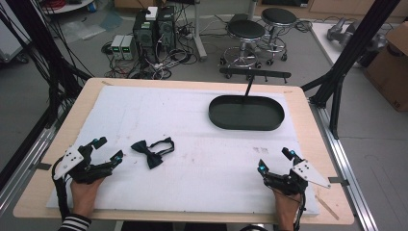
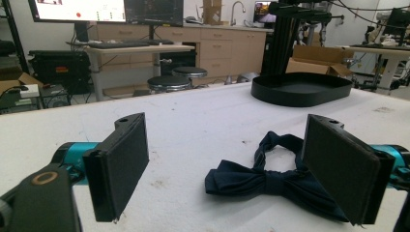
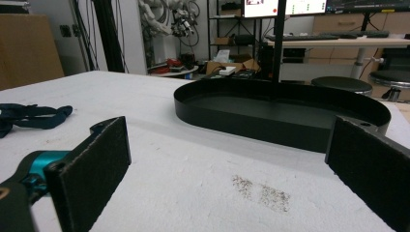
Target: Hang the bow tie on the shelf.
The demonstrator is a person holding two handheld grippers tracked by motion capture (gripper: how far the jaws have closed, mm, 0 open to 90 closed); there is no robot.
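A dark navy bow tie (image 1: 151,151) with its strap looped behind lies flat on the white mat, left of the middle. In the left gripper view the bow tie (image 2: 263,176) rests just beyond my jaws, toward the right one. My left gripper (image 1: 108,149) stands open at the near left, a short way left of the tie, nothing between its jaws. My right gripper (image 1: 276,160) is open too at the near right, empty. An oval black tray (image 1: 246,112) sits at the back right, empty; the right gripper view has the tray (image 3: 270,113) straight ahead.
A white mat (image 1: 192,144) covers the wooden table. A black camera stand (image 1: 250,79) rises behind the tray. Beyond the far edge are stools (image 1: 245,36), computer boxes (image 1: 154,29) and cables. A dirty smudge (image 3: 261,191) marks the mat before my right gripper.
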